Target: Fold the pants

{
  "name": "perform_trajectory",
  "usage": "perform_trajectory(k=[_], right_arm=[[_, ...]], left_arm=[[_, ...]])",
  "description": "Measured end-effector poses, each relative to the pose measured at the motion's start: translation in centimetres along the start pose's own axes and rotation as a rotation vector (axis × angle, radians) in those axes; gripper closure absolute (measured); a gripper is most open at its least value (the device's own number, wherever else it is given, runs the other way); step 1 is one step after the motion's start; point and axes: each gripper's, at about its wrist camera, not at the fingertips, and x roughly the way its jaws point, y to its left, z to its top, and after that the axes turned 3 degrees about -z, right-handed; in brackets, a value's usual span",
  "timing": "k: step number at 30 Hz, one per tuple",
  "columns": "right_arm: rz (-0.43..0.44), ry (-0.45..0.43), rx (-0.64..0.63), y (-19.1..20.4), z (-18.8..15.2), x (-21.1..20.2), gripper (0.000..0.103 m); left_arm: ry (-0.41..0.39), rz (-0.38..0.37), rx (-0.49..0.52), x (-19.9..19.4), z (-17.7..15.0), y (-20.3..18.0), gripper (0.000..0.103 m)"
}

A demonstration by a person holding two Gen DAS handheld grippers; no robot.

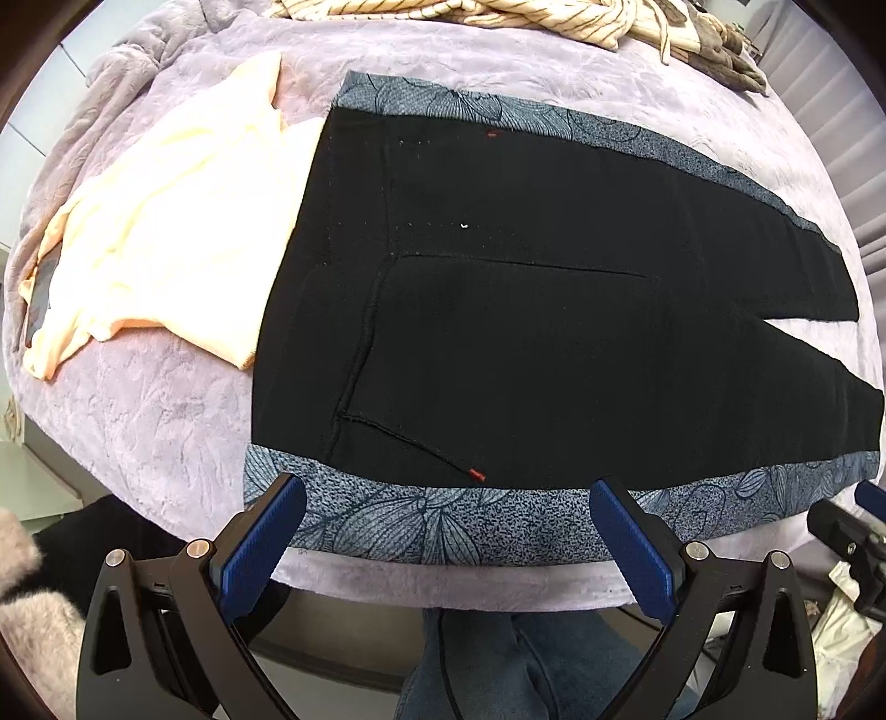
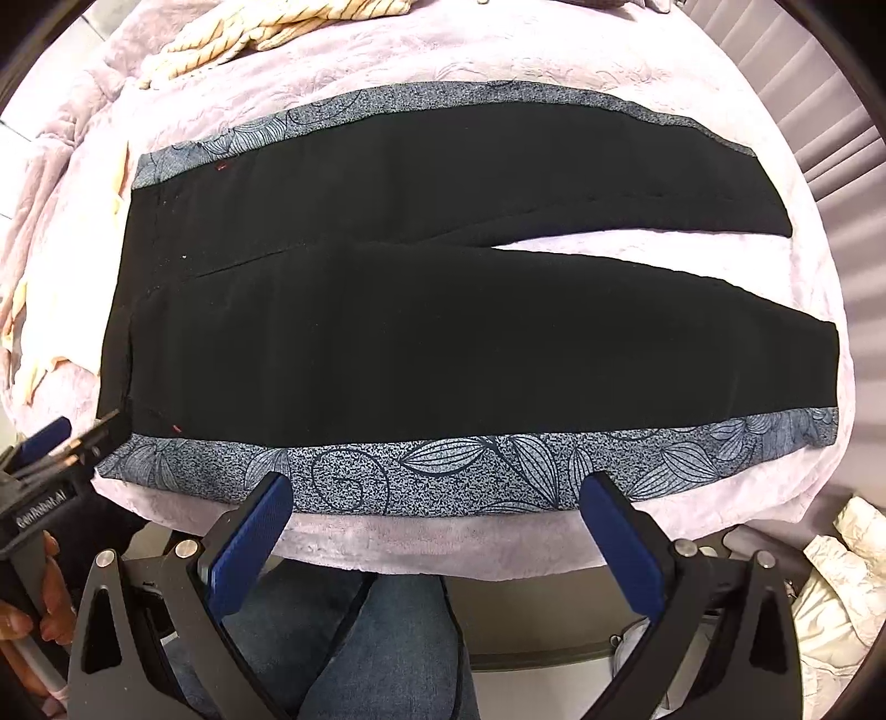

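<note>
The left gripper (image 1: 447,512) has its jaws spread wide and holds nothing; its blue pads (image 1: 260,545) hang just over the near edge of the pants (image 1: 526,343), close to the waistband end; the right gripper (image 2: 437,507) is likewise spread and empty, poised over the same near edge further toward the leg ends; both seem set to take hold of this long side, probably so the near leg can be lifted and laid over the far one.

The pants lie flat and unfolded on a table covered by a plush lilac blanket (image 2: 498,72); they are black with a blue-grey leaf-patterned stripe (image 2: 443,471) along each outer side; the waistband lies to the left and the two legs run to the right, parted by a narrow wedge of blanket near the hems; no fold appears made yet.

Just beyond the waistband, a pale peach garment (image 1: 160,221) lies crumpled, its edge touching or slightly tucked under the pants; at the far edge of the table sits a heap of cream cloth with brown stripes (image 1: 498,16), well apart from the pants; below the table edge the person's jeans-clad legs (image 2: 376,637) show.
</note>
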Motion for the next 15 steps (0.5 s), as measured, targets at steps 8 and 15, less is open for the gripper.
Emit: perform_trajectory(k=[8,15], right_arm=[[0.005,-0.003,0.029,-0.55,-0.12,0.32,0.000],[0.019,0.007,0.052,-0.84,-0.87,0.98,0.000]], left_arm=[[-0.020,0.030,0.027,0.03,0.66,-0.50,0.000],[0.006,0.052,0.024,0.75,-0.18,-0.39,0.000]])
